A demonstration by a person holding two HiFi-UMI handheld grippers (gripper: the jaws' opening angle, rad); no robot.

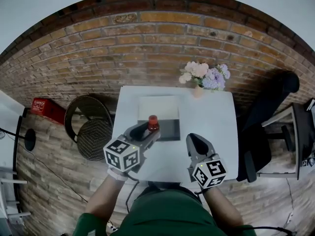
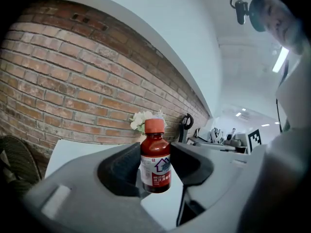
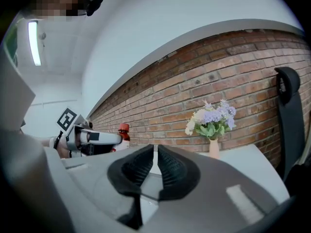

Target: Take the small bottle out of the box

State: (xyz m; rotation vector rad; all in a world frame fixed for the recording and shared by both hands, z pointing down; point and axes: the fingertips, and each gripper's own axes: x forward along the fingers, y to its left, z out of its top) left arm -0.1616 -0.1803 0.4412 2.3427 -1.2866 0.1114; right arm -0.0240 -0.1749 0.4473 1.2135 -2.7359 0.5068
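A small brown bottle [image 2: 155, 161] with a red cap and a red and white label stands upright between the jaws of my left gripper [image 2: 156, 171], which is shut on its body. In the head view the small bottle [image 1: 153, 123] is held above the front edge of the box [image 1: 158, 108], a flat white and dark box in the middle of the white table [image 1: 216, 127]. My right gripper [image 1: 195, 142] hovers over the table's front right part, jaws shut with nothing between them [image 3: 156, 163]. The right gripper view shows the bottle [image 3: 123, 131] off to its left.
A small vase of pale flowers [image 1: 199, 80] stands at the table's back edge, against the brick wall. A black office chair [image 1: 268, 117] is to the right, two round dark stools [image 1: 91, 127] and a red crate [image 1: 47, 109] to the left.
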